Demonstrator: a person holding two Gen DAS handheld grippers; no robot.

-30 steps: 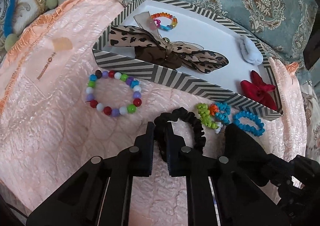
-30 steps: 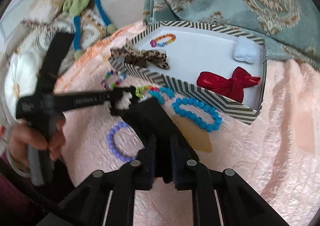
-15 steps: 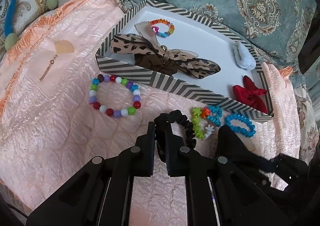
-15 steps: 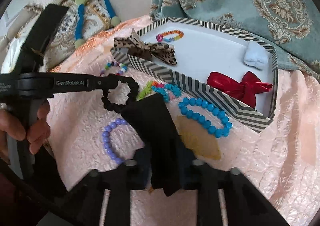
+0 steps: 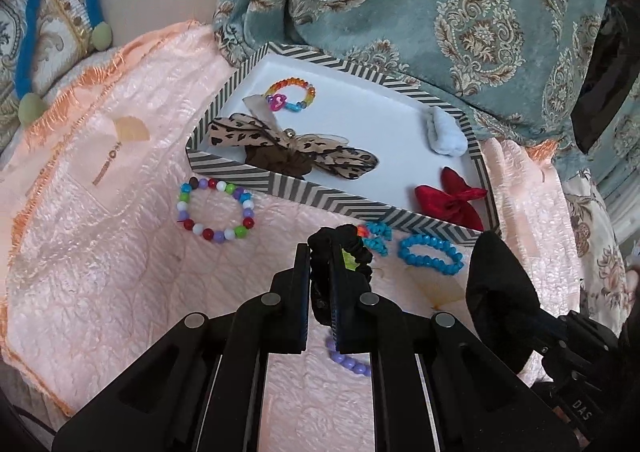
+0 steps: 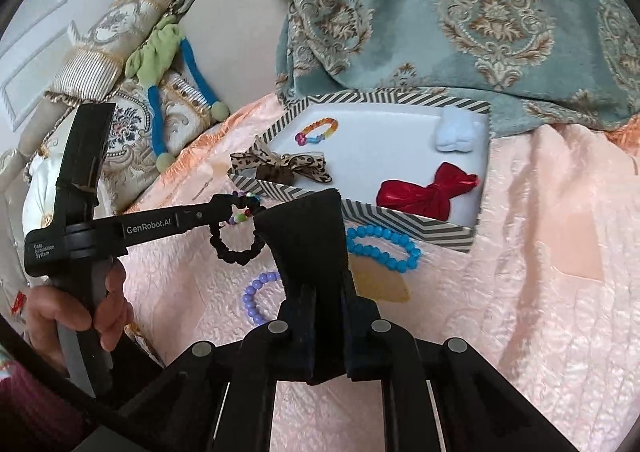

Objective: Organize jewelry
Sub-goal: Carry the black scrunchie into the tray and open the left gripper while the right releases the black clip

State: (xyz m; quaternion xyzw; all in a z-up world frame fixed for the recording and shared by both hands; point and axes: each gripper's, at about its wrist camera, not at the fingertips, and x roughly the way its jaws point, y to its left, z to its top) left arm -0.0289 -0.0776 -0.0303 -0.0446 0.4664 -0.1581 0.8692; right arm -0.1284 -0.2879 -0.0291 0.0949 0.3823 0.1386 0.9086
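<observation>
The black scrunchie (image 5: pixel 352 252), a ruffled fabric loop, hangs pinched between the closed fingers of the left gripper (image 5: pixel 320 252), lifted clear of the peach bedspread (image 5: pixel 100 252) near the front wall of the chevron-striped tray (image 5: pixel 320 196). The right gripper (image 6: pixel 326 292) has its fingers clamped on a flat black fabric piece (image 6: pixel 308 236) that flares wide toward its far end; these fingers have just been closing on it.

In the tray lie a leopard-print bow (image 5: pixel 288 148), a rainbow bead ring (image 5: pixel 290 94), a pale blue clip (image 5: pixel 444 132) and a red bow (image 5: pixel 448 198). On the bedspread before the tray's front wall lie a multicoloured bead bracelet (image 5: pixel 216 208), a blue bead bracelet (image 5: pixel 428 254) and a small bright cluster of beads (image 5: pixel 374 238); a lilac bead bracelet (image 6: pixel 256 298) lies nearer, partly hidden behind the fingers.

A second ago the scrunchie lay on the bedspread with the left fingers around its near edge. Now it dangles above the cloth, and the black piece is raised too, hiding part of the tray's front wall.
</observation>
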